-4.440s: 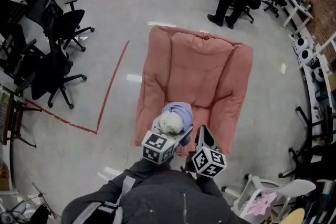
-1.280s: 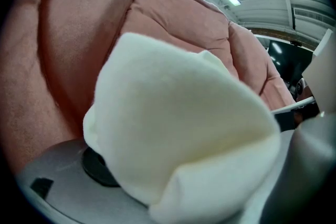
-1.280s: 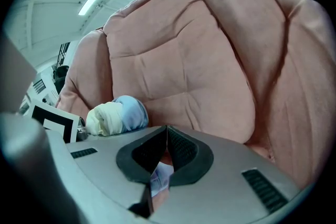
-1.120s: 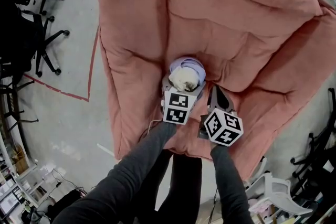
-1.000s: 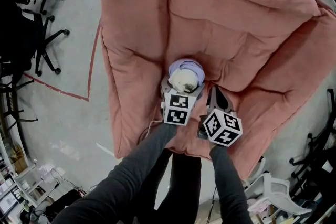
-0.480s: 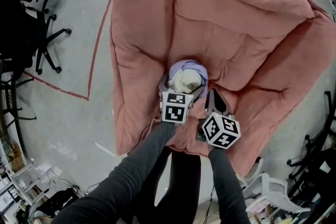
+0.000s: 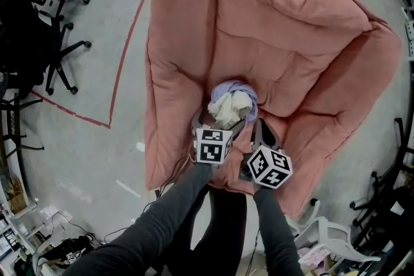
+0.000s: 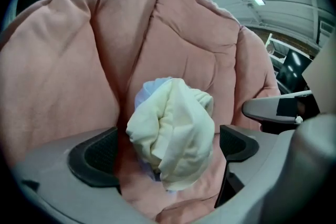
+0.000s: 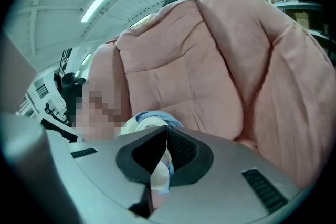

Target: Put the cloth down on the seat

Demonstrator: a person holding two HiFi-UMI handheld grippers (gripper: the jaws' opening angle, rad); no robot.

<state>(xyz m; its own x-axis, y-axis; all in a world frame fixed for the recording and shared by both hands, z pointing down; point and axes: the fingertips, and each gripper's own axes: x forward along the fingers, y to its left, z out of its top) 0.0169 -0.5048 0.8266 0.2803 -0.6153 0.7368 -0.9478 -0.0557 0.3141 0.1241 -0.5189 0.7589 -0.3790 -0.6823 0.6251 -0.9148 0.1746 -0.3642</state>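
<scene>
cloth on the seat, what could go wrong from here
1. The right hand-held gripper is shut on a fold of the cloth; pulling away without opening would likely drag the bundle off the seat.
2. The left hand-held gripper has just opened, its jaws apart with the cloth between them; a sideways withdrawal could snag and roll it toward the seat's front edge.

The right gripper (image 9: 167,131) blocks most of the cloth (image 9: 155,116); the seat (image 7: 272,29) runs off the head view's top edge.
</scene>
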